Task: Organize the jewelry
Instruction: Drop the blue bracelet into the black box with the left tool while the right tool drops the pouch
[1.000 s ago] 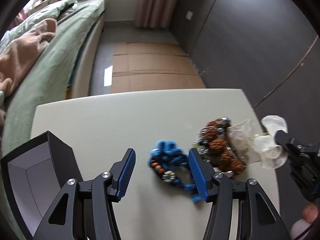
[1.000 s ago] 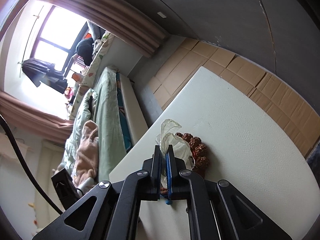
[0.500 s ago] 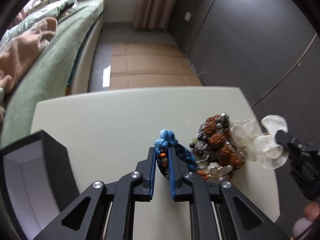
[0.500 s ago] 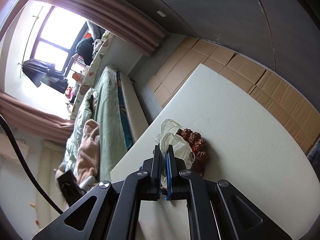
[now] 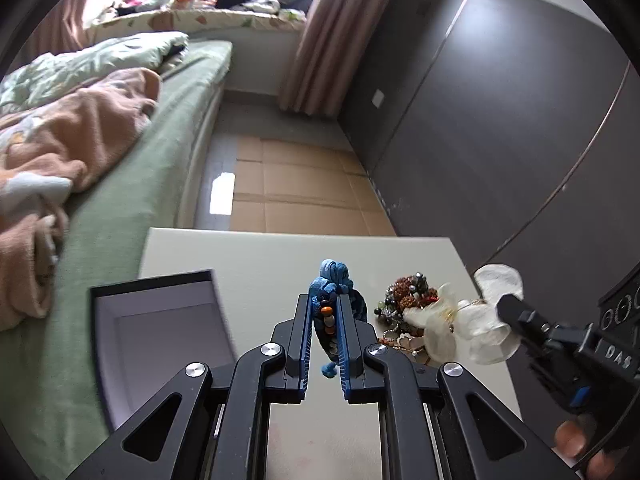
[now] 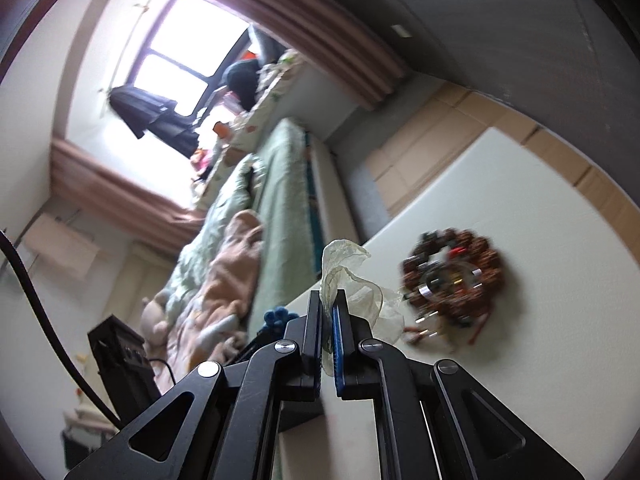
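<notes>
My left gripper (image 5: 325,305) is shut on a blue braided bracelet (image 5: 334,276) with small beads and holds it above the white table (image 5: 256,256). An open black jewelry box (image 5: 160,332) with a pale lining sits to its left. My right gripper (image 6: 328,300) is shut on a translucent white petal piece (image 6: 348,276), also seen in the left wrist view (image 5: 472,320), lifted off the table. A brown beaded bracelet with other small jewelry (image 6: 452,276) lies on the table, right of the blue bracelet (image 5: 404,296).
A bed with green sheets and a peach blanket (image 5: 80,132) runs along the table's left side. A dark wall (image 5: 500,128) stands to the right. Cardboard covers the floor (image 5: 296,188) beyond the table's far edge.
My left gripper closed on the blue bracelet and lifted it, moving towards the box. My right gripper rose with the petal piece, pulling it off the brown bead pile.
</notes>
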Motion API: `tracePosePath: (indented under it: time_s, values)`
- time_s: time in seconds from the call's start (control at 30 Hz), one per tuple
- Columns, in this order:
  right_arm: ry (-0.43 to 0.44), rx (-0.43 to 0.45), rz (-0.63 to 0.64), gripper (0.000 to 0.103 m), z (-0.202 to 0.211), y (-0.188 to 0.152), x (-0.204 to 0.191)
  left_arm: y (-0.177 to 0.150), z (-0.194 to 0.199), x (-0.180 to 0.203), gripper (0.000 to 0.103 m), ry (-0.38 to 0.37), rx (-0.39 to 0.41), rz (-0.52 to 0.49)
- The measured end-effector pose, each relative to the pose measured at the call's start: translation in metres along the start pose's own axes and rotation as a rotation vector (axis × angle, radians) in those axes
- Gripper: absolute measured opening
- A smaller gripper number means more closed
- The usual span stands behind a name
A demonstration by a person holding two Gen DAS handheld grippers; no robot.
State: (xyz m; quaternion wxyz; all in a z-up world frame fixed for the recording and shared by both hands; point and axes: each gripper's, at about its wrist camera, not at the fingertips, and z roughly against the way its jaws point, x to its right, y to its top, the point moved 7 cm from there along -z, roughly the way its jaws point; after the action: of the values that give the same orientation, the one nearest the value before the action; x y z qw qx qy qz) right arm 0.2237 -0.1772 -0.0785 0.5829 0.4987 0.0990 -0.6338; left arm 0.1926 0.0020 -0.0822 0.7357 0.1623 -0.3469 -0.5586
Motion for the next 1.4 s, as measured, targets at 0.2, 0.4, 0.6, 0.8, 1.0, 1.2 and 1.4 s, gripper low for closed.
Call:
tracePosePath:
  time_s: [0.2, 0.4, 0.6, 0.8, 1.0, 1.2, 1.4]
  values:
    - [0.085, -0.021, 0.075, 0.006, -0.009, -0.025, -0.035, 0.004, 0.044, -0.030, 0.012, 0.026, 0.082, 0.062]
    - [0.127, -0.063, 0.151, 0.006, -0.027, -0.051, -0.064, 0.008, 0.071, -0.061, 0.012, 0.066, 0.138, 0.110]
    - [0.164, -0.107, 0.184, 0.006, -0.050, -0.073, -0.082, 0.009, 0.080, -0.086, 0.012, 0.084, 0.147, 0.150]
    - [0.194, -0.145, 0.230, 0.006, -0.069, -0.092, -0.099, 0.014, 0.085, -0.106, 0.012, 0.095, 0.162, 0.183]
    - [0.117, -0.265, 0.252, 0.066, -0.101, -0.110, -0.096, 0.013, 0.086, -0.113, 0.012, 0.101, 0.150, 0.206]
    - [0.064, -0.235, 0.212, 0.066, -0.088, -0.100, -0.078, 0.008, 0.076, -0.106, 0.012, 0.088, 0.097, 0.191]
    - [0.010, -0.196, 0.222, 0.066, -0.068, -0.092, -0.070, 0.000, 0.065, -0.097, 0.016, 0.037, 0.041, 0.207]
